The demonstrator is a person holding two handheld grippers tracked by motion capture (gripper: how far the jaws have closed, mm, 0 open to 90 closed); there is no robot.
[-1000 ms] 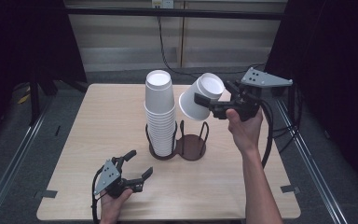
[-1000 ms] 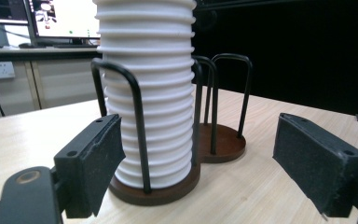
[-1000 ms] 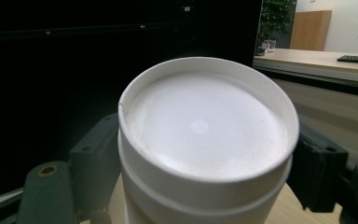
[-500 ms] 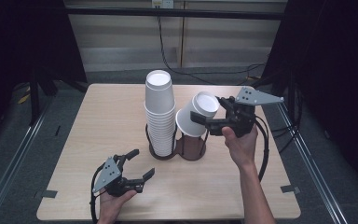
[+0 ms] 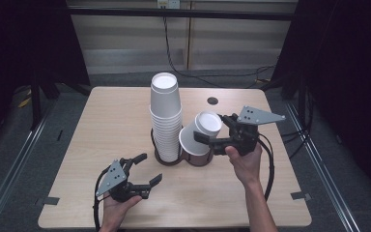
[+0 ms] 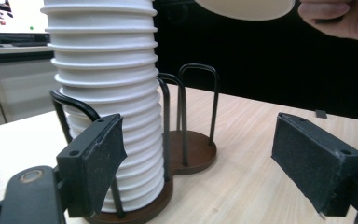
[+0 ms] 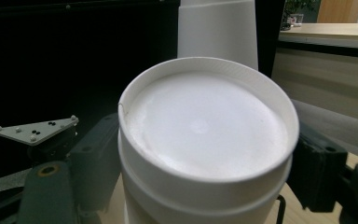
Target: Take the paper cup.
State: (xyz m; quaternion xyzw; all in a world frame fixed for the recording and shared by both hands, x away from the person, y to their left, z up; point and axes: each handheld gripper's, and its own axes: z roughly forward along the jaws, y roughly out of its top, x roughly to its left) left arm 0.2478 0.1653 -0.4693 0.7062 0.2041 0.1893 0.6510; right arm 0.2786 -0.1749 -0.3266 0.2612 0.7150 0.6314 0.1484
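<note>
Gripping a white paper cup (image 5: 200,134) bottom-up, the right gripper (image 5: 211,140) sat just right of the wire cup holder (image 5: 179,155), jaws pinched on the cup's sides near its closed base. Cup was tilted, base pointing up toward the gripper, open mouth angled down over the holder's right-hand bay; whether its rim touched the wires, couldn't tell. Right forearm came up from the near table edge, hand (image 5: 244,162) wrapped under the gripper body, grey plate on top. Right gripper view had the cup's base (image 7: 205,123) dead centre between both jaws, pads pressed on either side, tall stack behind it. Stack of white cups (image 5: 165,116), nested bottom-up, stood upright in the holder's left-hand bay. Left gripper (image 5: 145,169) was near and left of the holder, low over the wooden table (image 5: 106,121), jaws spread wide, holding nothing, pointed toward the holder. Left hand (image 5: 118,205) gripped it from below at the near edge. Left gripper view showed the stack (image 6: 105,93) and holder's brown base (image 6: 191,156) framed between the parted pads.
</note>
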